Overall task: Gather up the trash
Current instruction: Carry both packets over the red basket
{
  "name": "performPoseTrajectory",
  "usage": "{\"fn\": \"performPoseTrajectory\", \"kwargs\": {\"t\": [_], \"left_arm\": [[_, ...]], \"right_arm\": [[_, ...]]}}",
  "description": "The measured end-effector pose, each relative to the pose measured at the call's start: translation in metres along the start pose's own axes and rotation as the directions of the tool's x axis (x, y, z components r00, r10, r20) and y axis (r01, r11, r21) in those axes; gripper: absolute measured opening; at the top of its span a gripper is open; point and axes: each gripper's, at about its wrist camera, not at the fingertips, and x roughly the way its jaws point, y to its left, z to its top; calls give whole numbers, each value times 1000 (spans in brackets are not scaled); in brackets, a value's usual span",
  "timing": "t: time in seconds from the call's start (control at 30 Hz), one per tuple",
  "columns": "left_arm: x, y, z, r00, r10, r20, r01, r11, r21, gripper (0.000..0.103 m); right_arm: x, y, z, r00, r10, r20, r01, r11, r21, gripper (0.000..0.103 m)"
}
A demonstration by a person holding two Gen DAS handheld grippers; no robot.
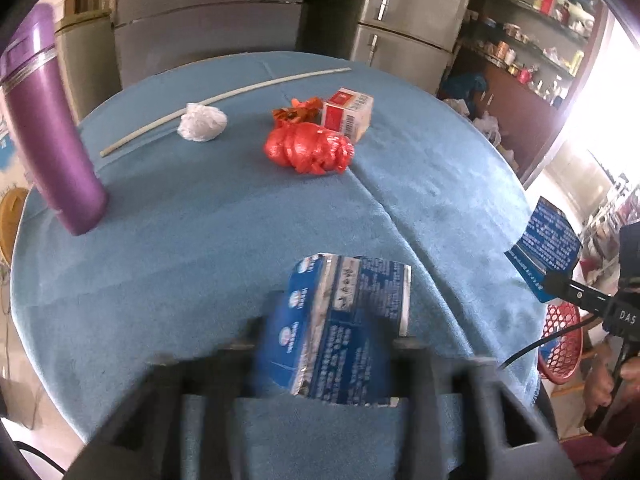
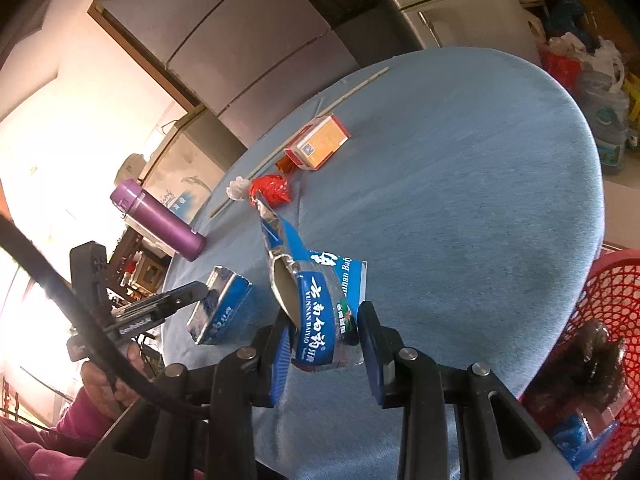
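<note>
Blurred blue carton [image 1: 332, 332] hides left gripper [image 1: 324, 356] fingertips, grip unclear; right gripper [image 2: 325, 340] clamps crumpled toothpaste box [image 2: 320, 316]; red basket [image 2: 612, 320] cut off.

Two claws, each with a blue box piece between its fingers

The left claw [image 1: 324, 344] points down at the bench, its fingers on both sides of a flattened blue carton [image 1: 340, 328]. The right claw [image 2: 324, 344] also tilts down, its blue pads [image 2: 372, 344] squeezing a torn blue toothpaste box [image 2: 320, 312]. A hand [image 2: 108, 384] in a pink sleeve [image 2: 48, 448] holds the left claw.
</note>
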Motion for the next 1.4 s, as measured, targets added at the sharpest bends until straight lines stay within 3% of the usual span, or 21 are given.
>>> {"fn": "performPoseTrajectory", "kwargs": {"t": [0.03, 0.1, 0.33, 0.57, 0.67, 0.8, 0.93, 1.27, 1.4], "left_arm": [[-4, 2, -2, 1000, -3, 24, 3, 1000, -5, 71], [-11, 6, -4, 999, -10, 46, 10, 1000, -4, 71], [-9, 1, -10, 999, -38, 15, 38, 999, 12, 78], [17, -33, -17, 998, 35, -47, -30, 993, 112, 78], [23, -31, -17, 997, 56, -50, -51, 994, 101, 77], [19, -17, -14, 998, 54, -34, -52, 997, 49, 63], [12, -10, -11, 999, 32, -24, -31, 999, 11, 62], [-11, -50, 2, 1000, 2, 23, -4, 994, 105, 63], [-13, -80, 10, 1000, -17, 23, 12, 981, 194, 63]], "right_arm": [[0, -1, 0, 1000, 0, -1, 0, 1000, 4, 34], [0, -3, 0, 1000, 0, 0, 0, 1000, 13, 34], [8, 0, 1, 1000, 5, -11, -5, 1000, 21, 34], [9, 3, 1, 1000, 2, -12, -2, 1000, 6, 34], [7, 2, 1, 1000, 3, -10, -3, 1000, 9, 34], [6, 1, 1, 1000, -6, -1, 6, 1000, 1, 34], [7, 2, 0, 1000, -4, 2, 4, 1000, 0, 34], [-8, 3, 0, 999, -16, 31, 17, 1000, -16, 34], [-25, 2, -2, 998, -38, 53, 40, 999, -30, 34]]}}
